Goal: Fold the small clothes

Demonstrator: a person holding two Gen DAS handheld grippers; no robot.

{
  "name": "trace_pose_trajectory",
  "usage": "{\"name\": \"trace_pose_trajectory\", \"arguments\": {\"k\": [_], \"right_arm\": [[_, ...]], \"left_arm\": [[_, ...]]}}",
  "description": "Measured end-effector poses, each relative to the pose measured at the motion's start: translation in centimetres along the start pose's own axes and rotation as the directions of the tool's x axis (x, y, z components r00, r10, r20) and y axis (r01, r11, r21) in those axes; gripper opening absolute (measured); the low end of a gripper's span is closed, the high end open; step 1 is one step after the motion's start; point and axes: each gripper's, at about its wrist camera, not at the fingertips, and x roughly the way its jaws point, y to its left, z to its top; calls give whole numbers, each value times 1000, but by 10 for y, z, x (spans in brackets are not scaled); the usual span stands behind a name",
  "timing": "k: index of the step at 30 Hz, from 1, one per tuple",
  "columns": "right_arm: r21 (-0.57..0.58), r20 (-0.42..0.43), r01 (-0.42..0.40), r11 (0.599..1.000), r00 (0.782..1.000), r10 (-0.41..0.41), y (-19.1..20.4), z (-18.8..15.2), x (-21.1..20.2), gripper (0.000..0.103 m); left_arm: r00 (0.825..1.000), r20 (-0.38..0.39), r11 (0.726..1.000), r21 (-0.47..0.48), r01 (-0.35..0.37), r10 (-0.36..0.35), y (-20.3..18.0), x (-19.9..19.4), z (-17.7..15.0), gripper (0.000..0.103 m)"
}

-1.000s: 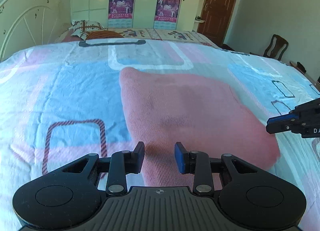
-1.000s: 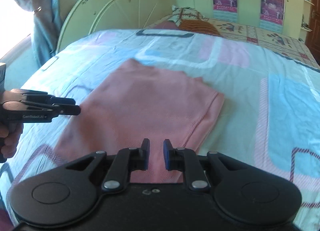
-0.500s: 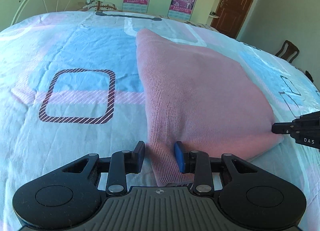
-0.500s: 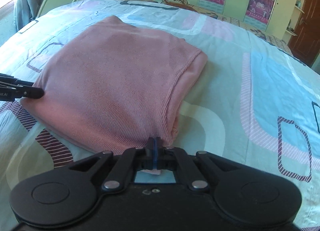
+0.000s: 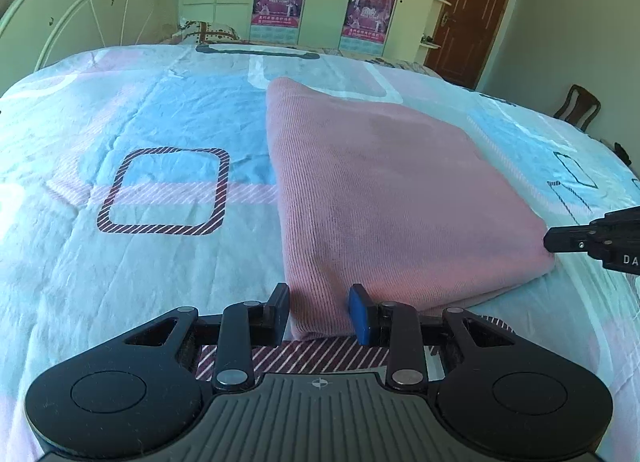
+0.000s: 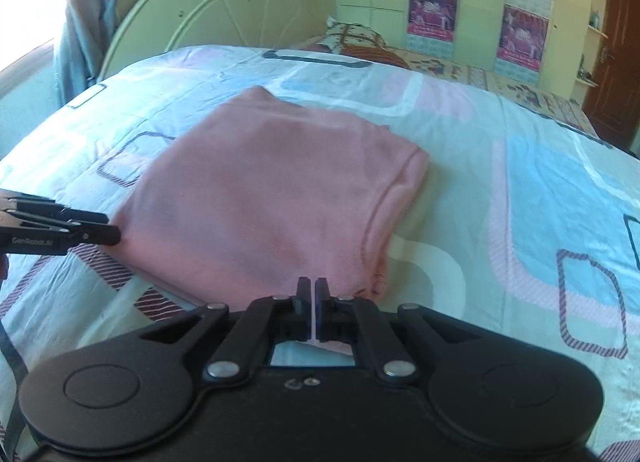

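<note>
A pink ribbed-knit garment (image 5: 400, 198) lies folded into a rough rectangle on the middle of a bed, flat on a pale blue, pink and white patterned bedspread (image 5: 140, 110). Its surface is smooth, with fine ribs running lengthwise; one long side shows a rolled, stitched hem (image 6: 384, 222), and the far corner tapers to a soft point. The near edge is thick, several layers stacked.

The left gripper (image 5: 320, 312) sits at the garment's near left corner, jaws partly spread with the corner of the fabric lying between them; the black pad stands just clear of the cloth, and whether the blue pad (image 5: 360, 318) presses it cannot be told. The right gripper (image 6: 312, 302) is at the near right corner, jaws pressed together, pinching the pink edge, which shows as a thin line between the pads and again below them.

No containers are in view. Beyond the bed stand a cream arched headboard (image 6: 224, 10), a patterned pillow (image 5: 204, 30), pale wardrobe doors with purple posters (image 5: 280, 2), a brown wooden door (image 5: 472, 10) and a dark wooden chair (image 5: 578, 106).
</note>
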Motion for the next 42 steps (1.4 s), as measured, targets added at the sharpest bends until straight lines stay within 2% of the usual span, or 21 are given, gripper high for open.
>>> {"name": "trace_pose_trajectory", "arguments": {"k": [2,4,9,13,15,17,21,25,26,27,28,29,30,31,32,34,36,42], "right_arm": [[-22,-44,19,1000,999,-20,2,-6,10,0],[-50,-95,71,996,993,-76,1,-16,20,0],[6,-73,69,998,995,-68,-9,-26,19,0],[50,-71,54,997,996,-51,-16,-30,17,0],[36,-105,107,994,989,-102,-13,-35,11,1],[50,-117,108,993,988,-101,-15,-49,-2,1],[107,-83,76,991,994,-67,-14,-73,-41,4],[129,-29,49,990,999,-46,-4,-81,-79,8],[133,-7,47,990,999,-46,-2,-82,-88,12],[141,12,43,989,999,-45,1,-82,-98,16],[153,28,38,987,999,-43,2,-82,-108,21],[165,46,34,986,998,-42,3,-83,-117,45],[180,66,47,982,996,-60,4,-83,-125,83],[187,86,70,980,992,-87,5,-85,-134,98],[179,98,84,980,990,-102,7,-85,-142,101],[158,81,97,983,990,-111,11,-87,-153,102],[154,104,118,981,985,-135,15,-90,-166,102],[166,126,156,974,976,-178,23,-95,-191,103]], "left_arm": [[1000,-18,999,29,-25,25,-6,2,-3,33],[998,-34,998,43,-42,44,-9,6,-6,33],[999,-20,998,-59,-37,36,-1,8,-12,33],[996,-37,995,-48,-86,84,-14,1,-18,33],[990,-79,993,6,-119,119,-27,-5,-25,33],[988,-87,991,20,-130,131,-39,-18,-36,33],[991,-24,991,-19,-131,131,-61,-59,-53,33],[988,54,989,1,-146,145,-92,-100,-57,33],[985,73,988,14,-157,155,-98,-110,-55,36],[982,86,986,22,-168,166,-105,-118,-54,46],[978,105,983,18,-184,181,-111,-127,-55,87],[964,153,976,3,-219,216,-117,-138,-58,103],[949,199,969,-4,-247,243,-122,-146,-61,103],[941,224,965,3,-262,255,-127,-154,-64,103],[941,228,966,20,-259,248,-131,-160,-66,103],[943,239,969,26,-246,234,-136,-171,-69,103],[943,250,971,29,-237,222,-141,-181,-73,103],[936,262,967,26,-252,236,-154,-207,-82,103]]}}
